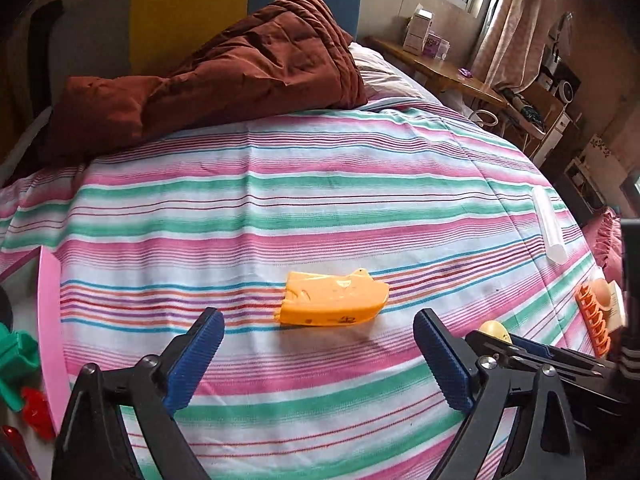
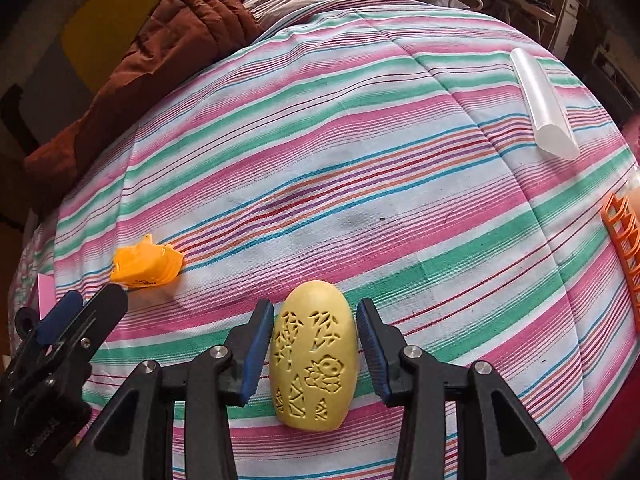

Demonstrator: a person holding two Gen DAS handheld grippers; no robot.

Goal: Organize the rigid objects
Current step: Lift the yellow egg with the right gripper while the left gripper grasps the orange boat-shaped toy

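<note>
We are working over the striped bedsheet (image 1: 320, 184), with a brown quilt (image 1: 224, 64) heaped far ahead of both tools. Off to the right of our right gripper (image 2: 316, 320) lie a clear plastic tube (image 2: 544, 108) and, at the frame edge, an orange slotted rack (image 2: 624, 248); in the left wrist view that rack carries an egg-like piece. Just ahead of our left gripper (image 1: 318, 330), centred between its wide-apart fingers but untouched, lies the orange plastic toy piece (image 1: 334, 298). The yellow carved egg-shaped object (image 2: 314, 354) lies between the right gripper's fingers, which bracket it closely; a thin gap shows on each side, so they are apart and not yet clamped.

We judge the step in hand to be the grasp on the yellow piece. Next, the right fingers need to close squarely on its rounded flanks, which could squirt out. The left tool must advance a little before it can close on the orange piece.
</note>
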